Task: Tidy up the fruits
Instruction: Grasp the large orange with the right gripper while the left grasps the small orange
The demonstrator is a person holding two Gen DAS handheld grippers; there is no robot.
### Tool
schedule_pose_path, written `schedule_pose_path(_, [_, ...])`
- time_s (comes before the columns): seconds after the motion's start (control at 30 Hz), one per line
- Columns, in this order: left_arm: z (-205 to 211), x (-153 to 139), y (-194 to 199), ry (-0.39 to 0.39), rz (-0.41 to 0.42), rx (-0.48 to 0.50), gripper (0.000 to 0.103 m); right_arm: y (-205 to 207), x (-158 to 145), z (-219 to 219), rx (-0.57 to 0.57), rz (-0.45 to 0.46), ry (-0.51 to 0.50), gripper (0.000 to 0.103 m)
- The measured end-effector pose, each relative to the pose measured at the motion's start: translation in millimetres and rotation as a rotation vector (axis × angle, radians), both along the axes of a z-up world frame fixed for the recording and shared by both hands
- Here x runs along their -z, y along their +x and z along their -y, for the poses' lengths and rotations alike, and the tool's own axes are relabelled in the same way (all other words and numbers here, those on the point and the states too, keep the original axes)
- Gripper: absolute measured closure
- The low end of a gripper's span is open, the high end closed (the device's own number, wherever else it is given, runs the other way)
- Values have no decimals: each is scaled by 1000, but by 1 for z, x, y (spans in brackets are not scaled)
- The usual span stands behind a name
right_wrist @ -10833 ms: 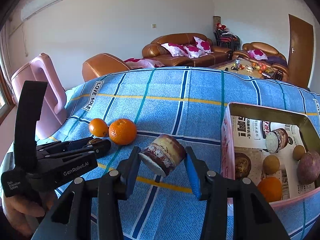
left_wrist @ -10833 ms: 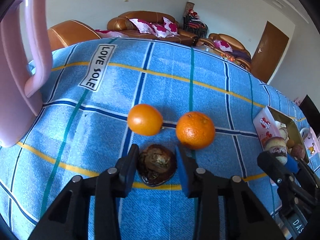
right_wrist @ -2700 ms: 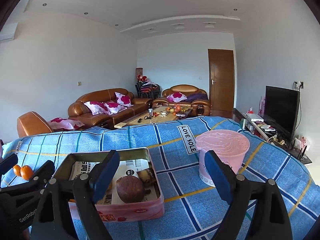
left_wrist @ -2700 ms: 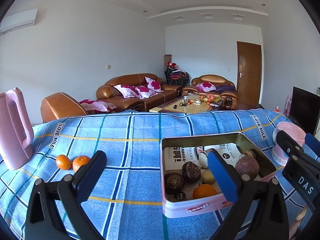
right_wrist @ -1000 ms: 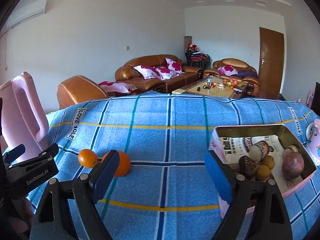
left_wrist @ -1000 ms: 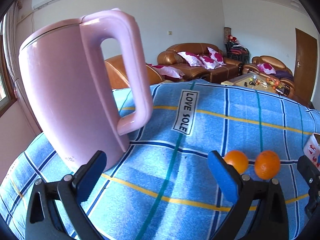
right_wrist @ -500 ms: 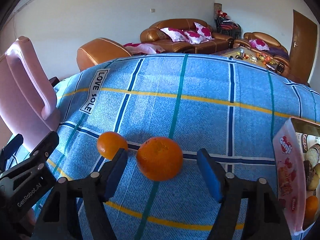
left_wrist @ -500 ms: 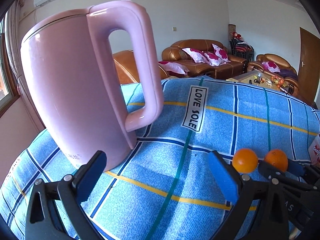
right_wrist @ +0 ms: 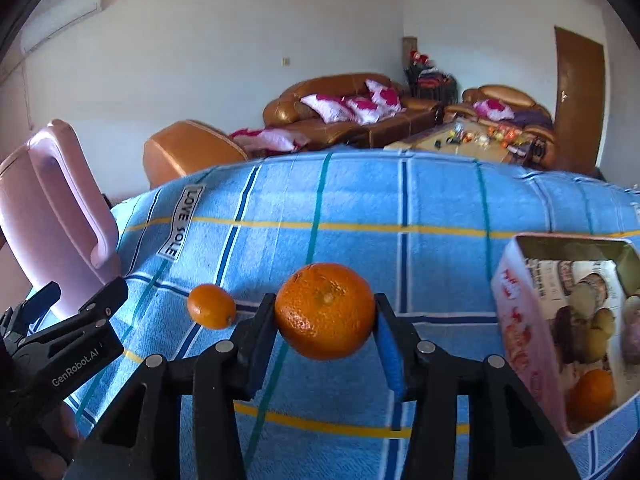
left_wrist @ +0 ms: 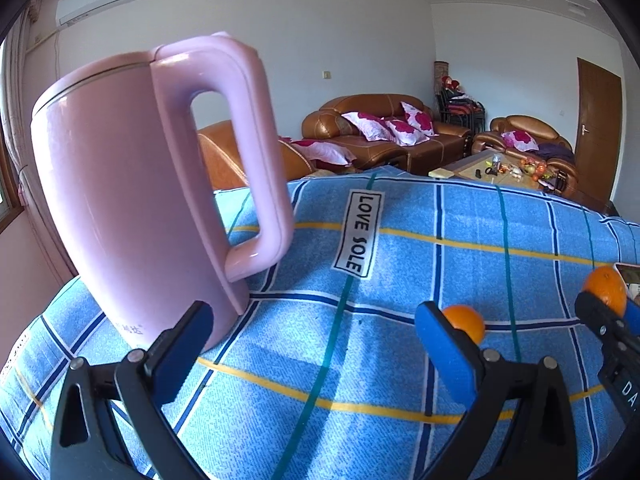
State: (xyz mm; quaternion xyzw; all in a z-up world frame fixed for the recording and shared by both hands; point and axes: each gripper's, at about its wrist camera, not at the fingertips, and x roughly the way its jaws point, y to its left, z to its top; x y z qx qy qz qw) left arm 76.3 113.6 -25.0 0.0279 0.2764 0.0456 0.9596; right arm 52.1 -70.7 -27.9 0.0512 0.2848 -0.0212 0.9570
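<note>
Left wrist view
- left gripper (left_wrist: pixel 312 340): spread wide, nothing between the fingers, just blue plaid tablecloth (left_wrist: pixel 400 360) under the gap
- pink kettle (left_wrist: pixel 132 208): huge in frame on the left, upright on the cloth, handle turned to the right; the left finger pad sits right in front of its base, can't tell if it touches
- small orange (left_wrist: pixel 464 322): on the cloth, peeking out just behind the right finger pad
- big orange (left_wrist: pixel 606 289): far right edge, pinched in the tips of the right gripper (left_wrist: pixel 608 312), looks lifted off the cloth
- "LOVE SOLE" label (left_wrist: pixel 357 238): stitched on the cloth, between the kettle handle and the oranges
- background: brown sofa (left_wrist: pixel 384 132) with pink-flowered pillows, wooden door on the right

Right wrist view
- right gripper (right_wrist: pixel 326 320): clamped on the big orange (right_wrist: pixel 325 311), one finger pressing each side
- small orange (right_wrist: pixel 212 306): lying on the tablecloth (right_wrist: pixel 400 208) just left of the held one, close but not touching
- tin box (right_wrist: pixel 520 320): on the cloth at the right, open top, several fruits inside including one orange one near the front corner; well apart from the held orange
- left gripper (right_wrist: pixel 68 312): low on the left, seen side-on, next to the kettle (right_wrist: pixel 56 216)
</note>
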Motion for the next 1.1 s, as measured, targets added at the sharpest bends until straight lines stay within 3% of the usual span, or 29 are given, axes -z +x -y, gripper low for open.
schedule_pose_path(0.23, [28,0,3,-51,-35,160,2,-12,-15,3,67,102,-136,54])
schedule_pose_path(0.37, [53,6,16,4,-101,186,9,-11,-16,6,56,102,-121,54])
schedule_pose_path(0.5, [67,16,36,6,-173,201,19,-11,-15,11,62,94,-97,54])
schedule_pose_path(0.63, [67,24,51,-39,-235,197,33,-10,-13,11,55,83,-88,54])
schedule_pose_path(0.77, [63,36,64,-86,-332,202,37,-7,-11,7,39,65,-96,54])
schedule_pose_path(0.9, [59,34,61,-128,-331,205,40,-5,-10,6,35,58,-101,54])
schedule_pose_path(1.03, [60,32,56,-140,-321,242,61,-6,-10,5,36,61,-105,54])
schedule_pose_path(1.1, [61,32,54,-137,-320,239,61,-7,-11,4,37,67,-108,54])
